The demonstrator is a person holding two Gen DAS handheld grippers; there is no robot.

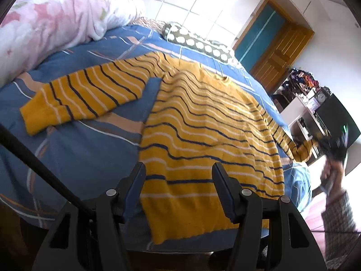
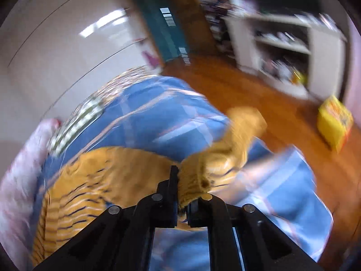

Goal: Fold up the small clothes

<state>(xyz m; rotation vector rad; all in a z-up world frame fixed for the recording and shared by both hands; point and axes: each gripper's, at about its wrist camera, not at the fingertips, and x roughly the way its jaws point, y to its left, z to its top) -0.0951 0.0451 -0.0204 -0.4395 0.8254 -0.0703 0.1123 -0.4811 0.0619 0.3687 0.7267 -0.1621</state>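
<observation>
A yellow sweater (image 1: 203, 131) with navy and white stripes lies flat on the blue bed cover (image 1: 90, 149). Its left sleeve (image 1: 81, 97) is spread out to the left. My left gripper (image 1: 178, 174) is open and empty, just above the sweater's hem near the bed's front edge. My right gripper (image 2: 185, 187) is shut on the sweater's right sleeve (image 2: 225, 153) and holds it lifted over the bed's right side. In the left wrist view that gripper shows blurred at the far right (image 1: 336, 146), with the sleeve cuff (image 1: 302, 151) in it. The right wrist view is motion-blurred.
A pink floral quilt (image 1: 49, 22) is heaped at the back left of the bed. A dotted pillow (image 1: 198, 40) lies at the far end. A white shelf unit (image 2: 288, 45) and a yellow box (image 2: 334, 124) stand on the wooden floor (image 2: 248, 94) to the right. A wooden door (image 1: 277, 54) is behind.
</observation>
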